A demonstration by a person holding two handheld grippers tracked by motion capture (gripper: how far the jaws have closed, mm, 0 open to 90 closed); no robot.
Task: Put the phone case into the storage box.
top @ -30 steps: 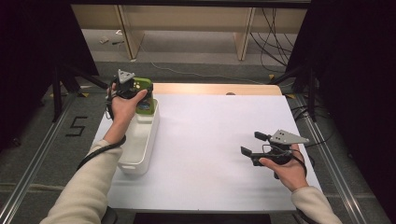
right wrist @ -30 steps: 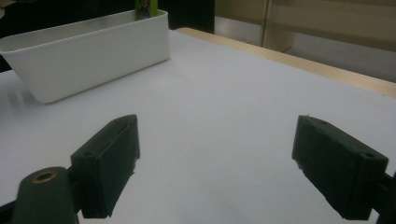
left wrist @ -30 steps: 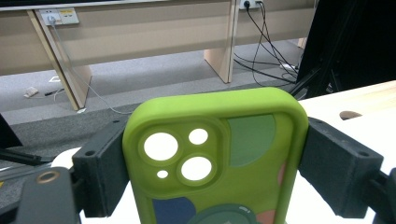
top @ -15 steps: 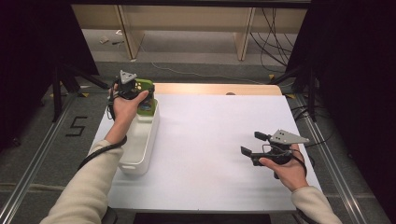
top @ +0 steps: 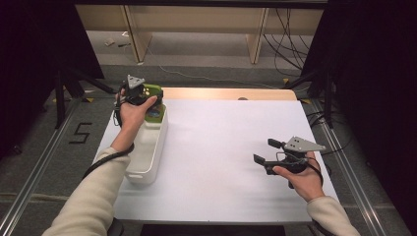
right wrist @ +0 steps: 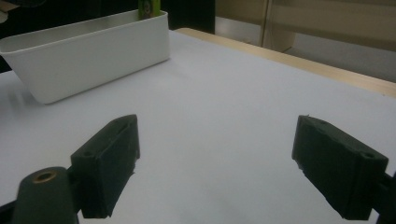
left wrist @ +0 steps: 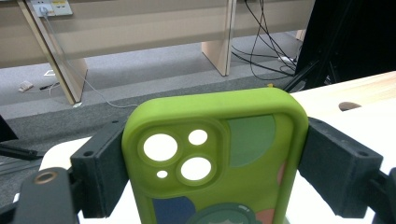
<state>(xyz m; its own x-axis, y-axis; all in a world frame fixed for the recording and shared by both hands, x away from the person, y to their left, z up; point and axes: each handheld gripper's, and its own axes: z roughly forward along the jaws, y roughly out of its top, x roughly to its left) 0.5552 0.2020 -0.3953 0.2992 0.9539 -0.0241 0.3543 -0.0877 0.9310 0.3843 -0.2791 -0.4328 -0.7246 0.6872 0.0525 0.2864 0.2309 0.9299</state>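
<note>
The green phone case (left wrist: pixel 215 158) is sitting clamped between the two black jaws of the left gripper (top: pixel 146 97), which the person's left hand (top: pixel 132 110) is holding at the far end of a white bin (top: pixel 147 152) on the left side of the table (top: pixel 221 147). In the left gripper view the case is standing upright, camera cutouts facing us, with a jaw pressing on each long edge. From the high view it is hard to say whether the lower end of the case is touching the bin's floor or hanging just inside it.

The right gripper (top: pixel 263 152) is resting near the table's right edge, well apart from the bin, its jaws standing wide and grasping nothing; bare white tabletop is showing between them.

The risk here, as I judge it, is the soft case slipping or twisting in the grip, since the jaws are squeezing only its flexible rim. If it is let go while tilted, it may catch on the bin's wall and tip out onto the table.
</note>
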